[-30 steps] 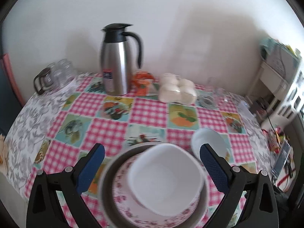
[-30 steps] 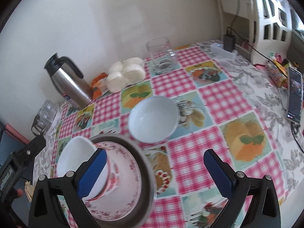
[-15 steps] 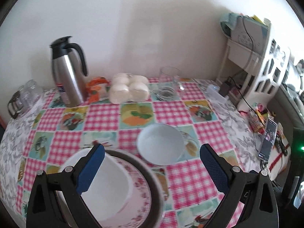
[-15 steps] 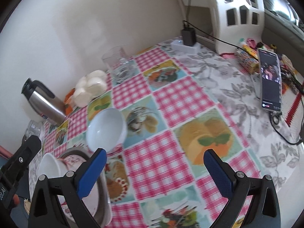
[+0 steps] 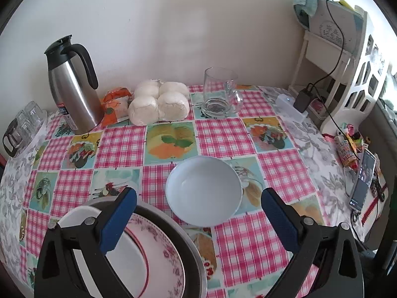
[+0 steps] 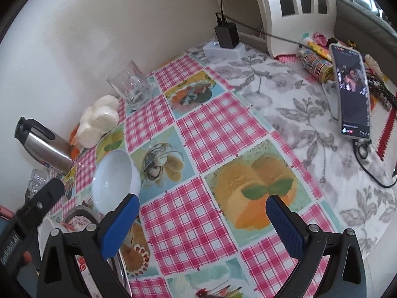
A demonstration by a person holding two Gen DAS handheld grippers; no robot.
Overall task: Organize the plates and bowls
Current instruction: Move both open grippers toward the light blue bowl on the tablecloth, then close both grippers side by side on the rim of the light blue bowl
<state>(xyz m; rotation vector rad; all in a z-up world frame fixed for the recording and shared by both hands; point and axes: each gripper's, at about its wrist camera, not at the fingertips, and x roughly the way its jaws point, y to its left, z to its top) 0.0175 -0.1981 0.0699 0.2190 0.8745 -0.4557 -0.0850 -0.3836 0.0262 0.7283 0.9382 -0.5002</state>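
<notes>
Checked cloth covers the desk; left gripper (image 5: pixel 198 200) and right gripper (image 6: pixel 202 212), fingers spread, should straddle the loose bowl (image 5: pixel 203 190) squarely.

My right gripper (image 6: pixel 202 219) hangs over the checked tablecloth (image 6: pixel 218 126), jaws wide apart, nothing between them. White bowl (image 6: pixel 113 180) sits empty on the cloth, just past my left fingertip. Lower left I see the stacked plates (image 6: pixel 79 223), mostly cut off by the finger. The left gripper (image 6: pixel 37 208) pokes in at the left edge; can't tell its jaws. Far back: steel thermos (image 6: pixel 42 146), white buns (image 6: pixel 98 121), glass mug (image 6: pixel 131 87). A phone (image 6: pixel 352 92) lies on the right with its screen lit.
</notes>
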